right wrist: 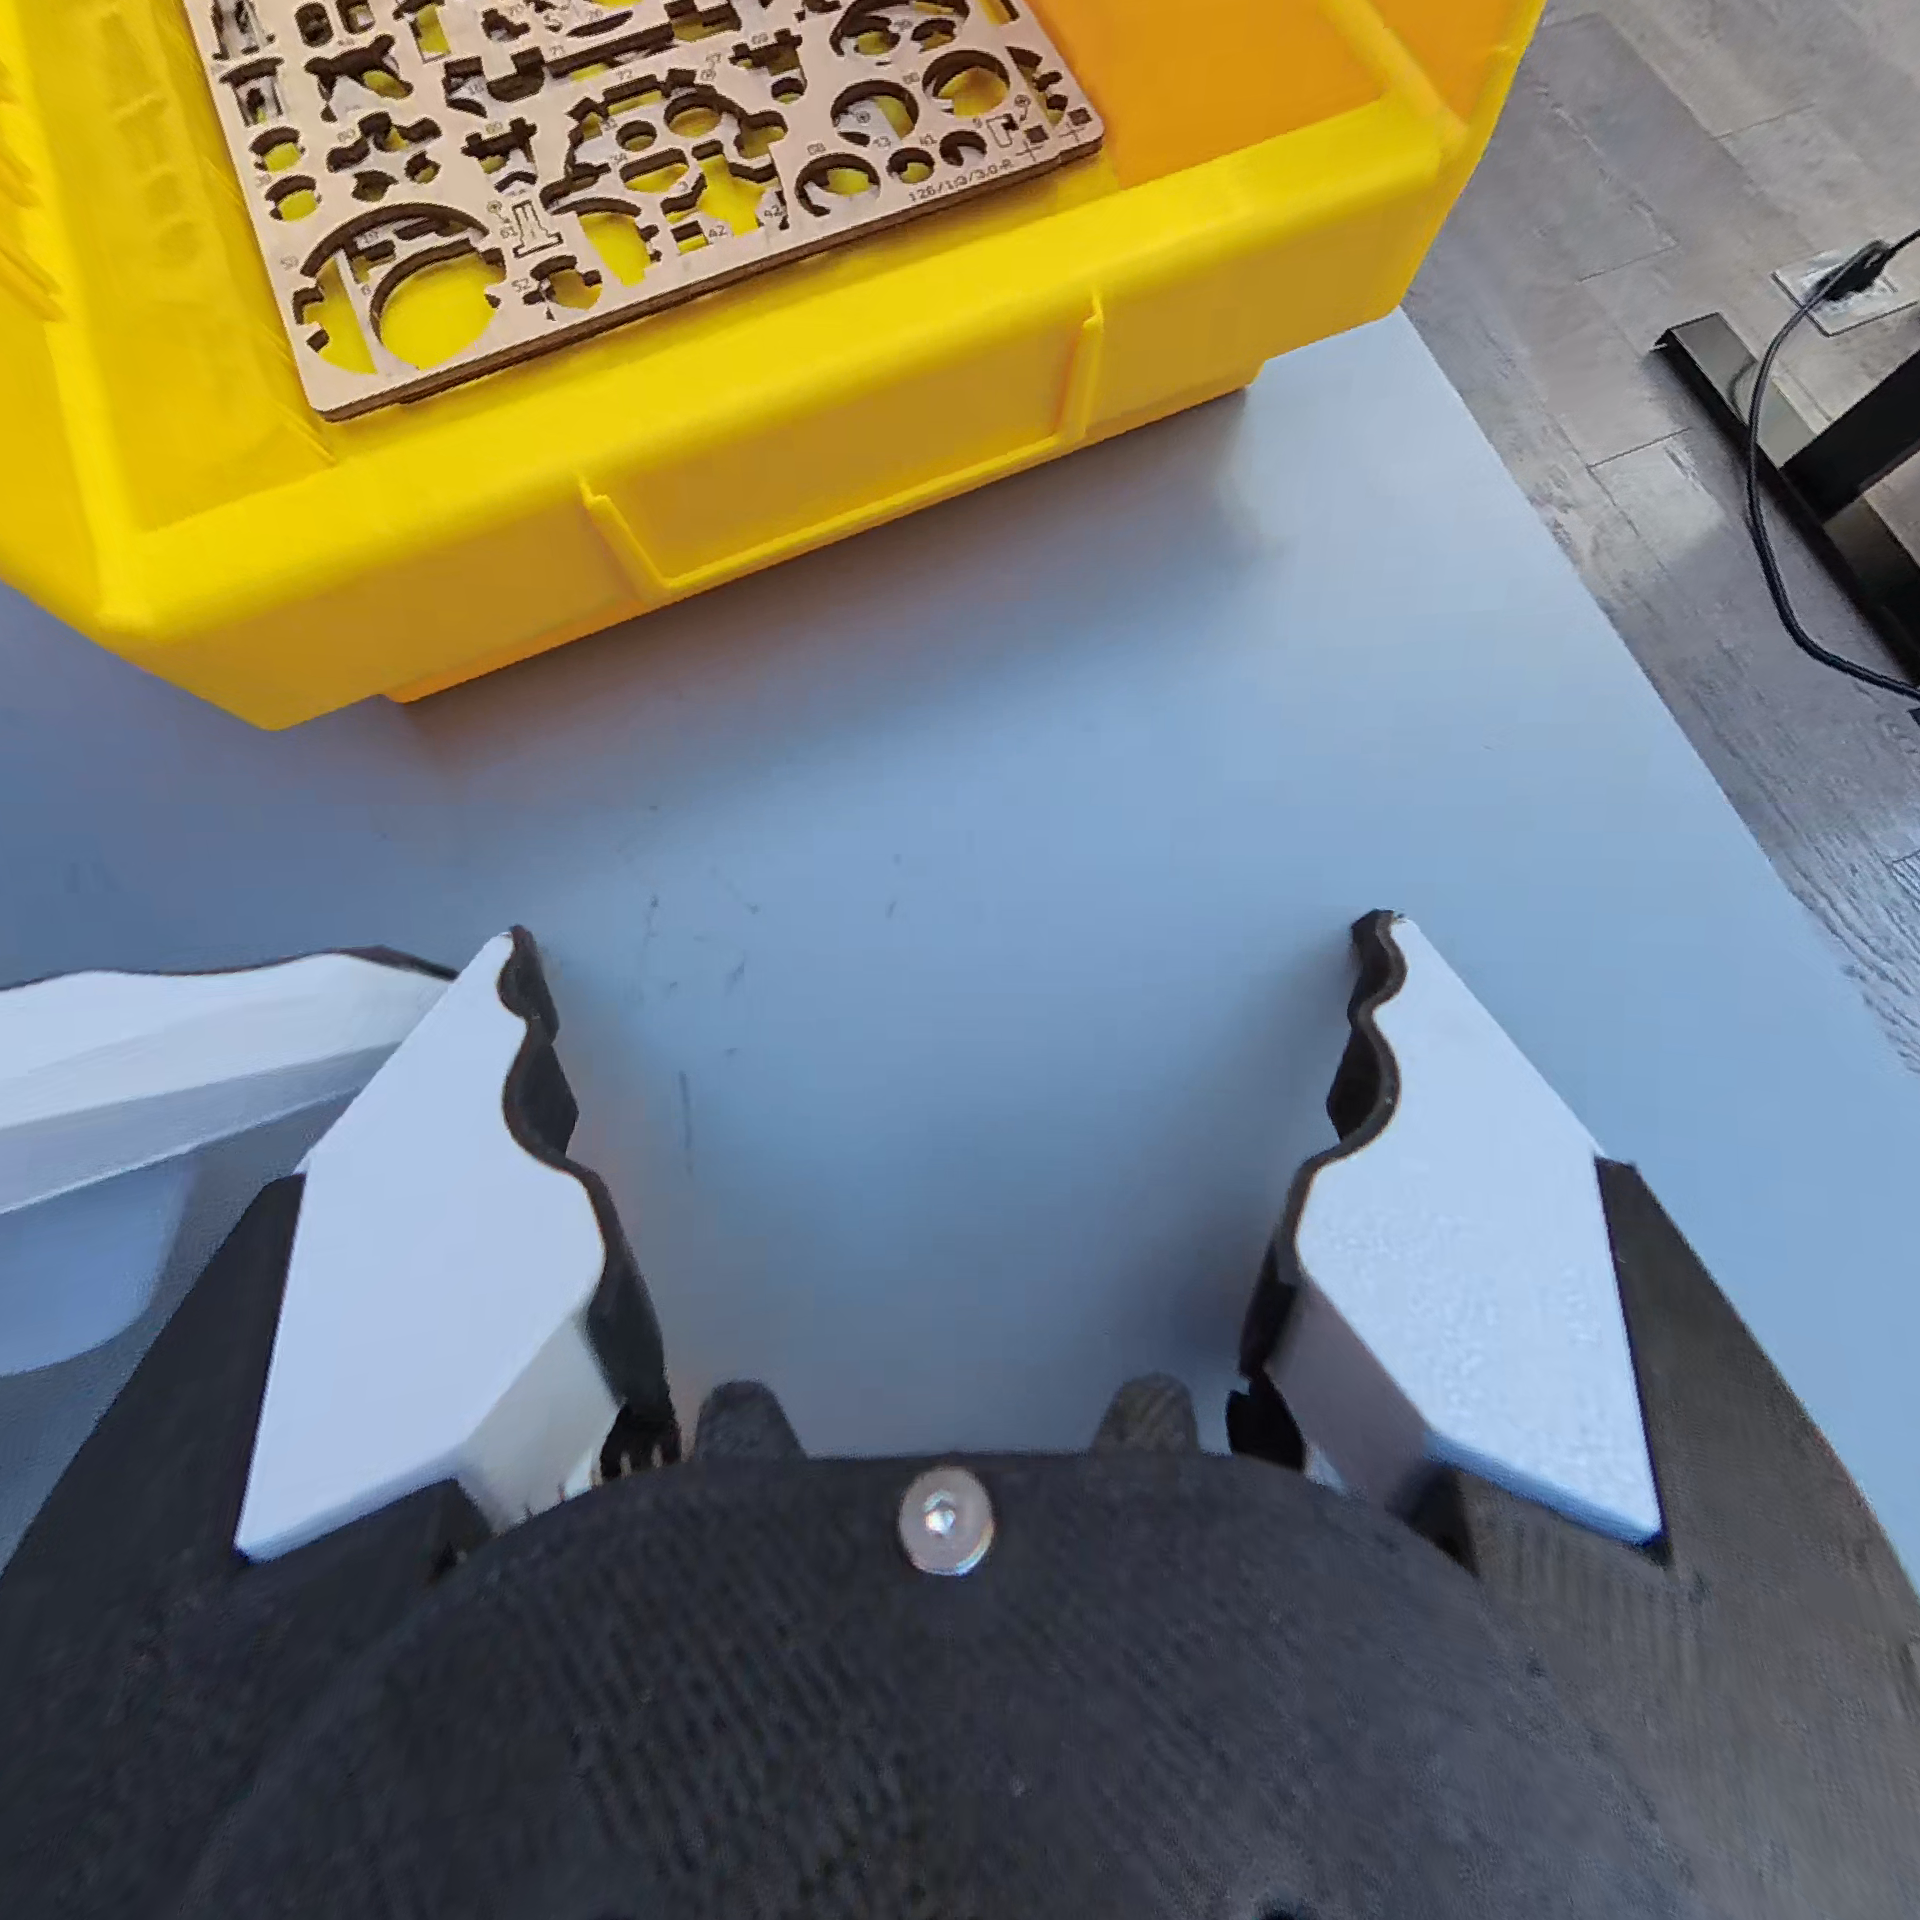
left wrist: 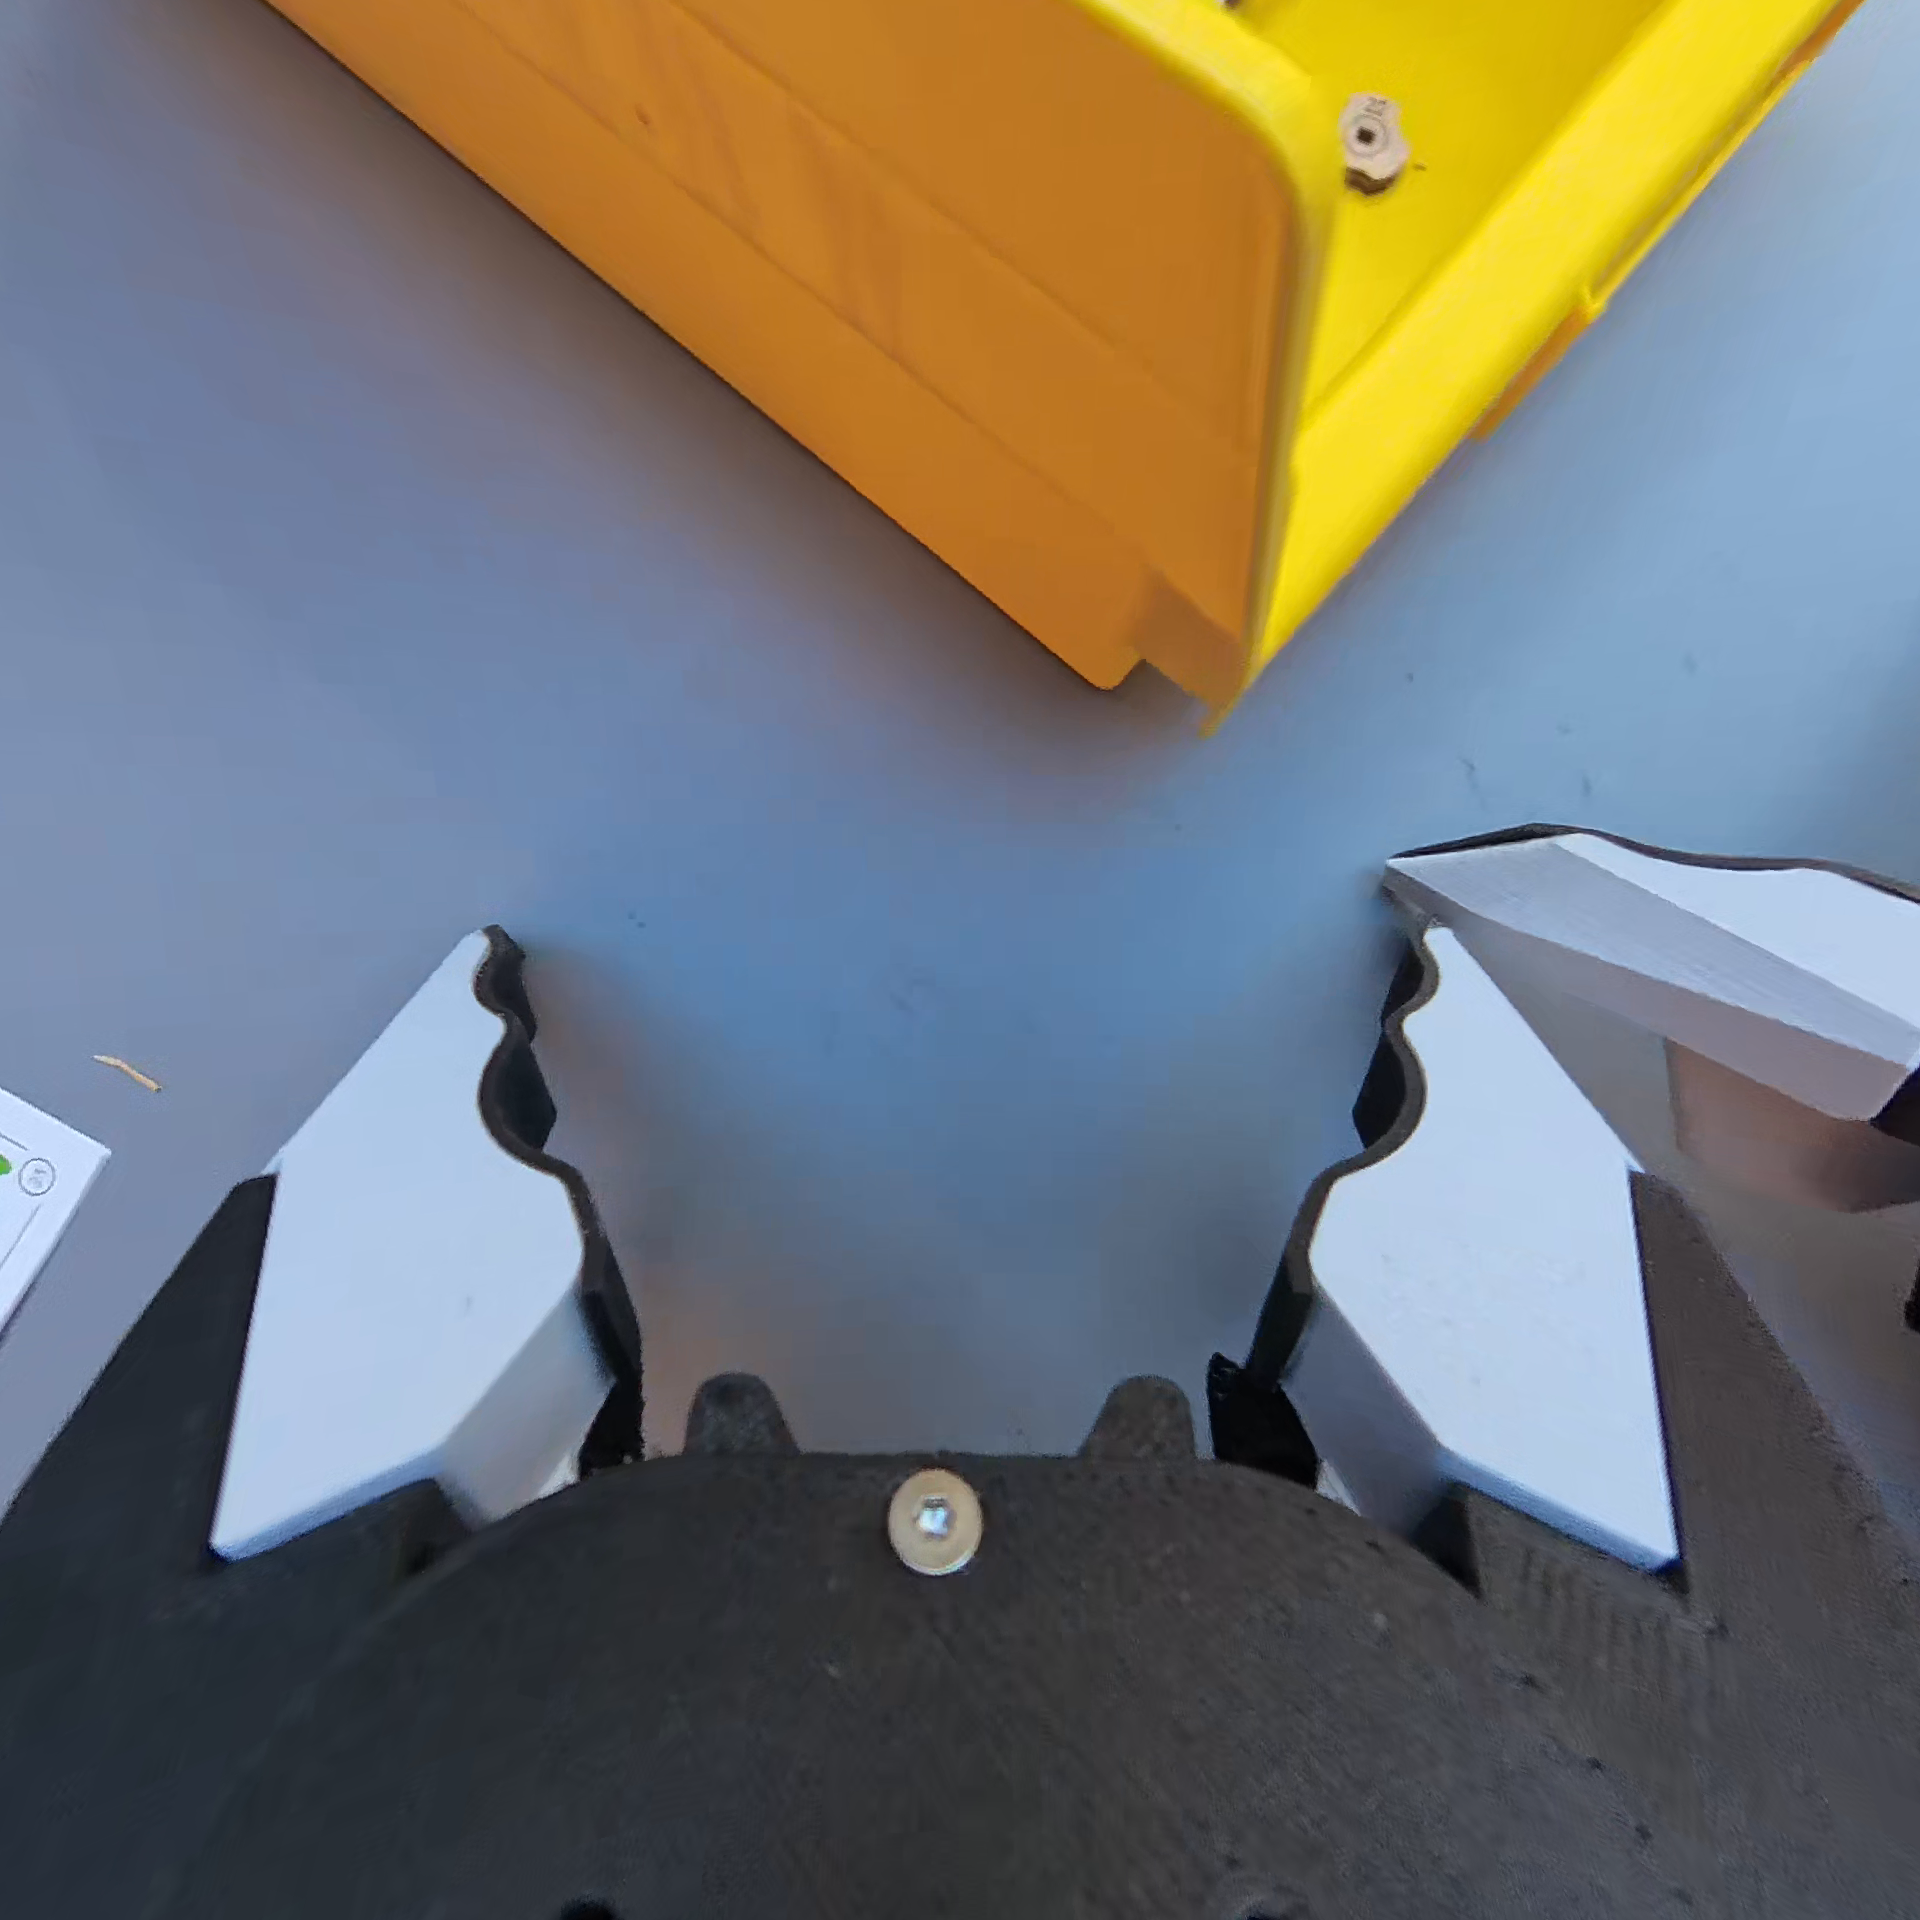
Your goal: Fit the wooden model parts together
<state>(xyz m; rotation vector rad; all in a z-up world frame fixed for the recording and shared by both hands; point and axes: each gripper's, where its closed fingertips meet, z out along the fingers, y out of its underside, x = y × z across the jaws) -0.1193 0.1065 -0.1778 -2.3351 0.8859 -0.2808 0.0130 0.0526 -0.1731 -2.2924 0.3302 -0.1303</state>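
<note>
A yellow plastic bin [right wrist: 810, 488] stands on the grey table. Inside it lie stacked laser-cut wooden sheets [right wrist: 623, 177] with many parts punched out. In the left wrist view the bin [left wrist: 935, 343] shows from its side, with one small round wooden piece [left wrist: 1374, 140] resting on its rim. My left gripper [left wrist: 956, 935] is open and empty over bare table in front of the bin. My right gripper [right wrist: 951, 935] is open and empty too, just in front of the bin. Each gripper's finger shows at the edge of the other's view: the right one [left wrist: 1662, 966], the left one [right wrist: 156, 1049].
The table's right edge [right wrist: 1621, 665] runs diagonally, with grey floor beyond. A black stand [right wrist: 1829, 436] and a black cable [right wrist: 1766, 488] lie on the floor. A white card [left wrist: 31, 1216] and a small wood sliver [left wrist: 127, 1070] lie at the left.
</note>
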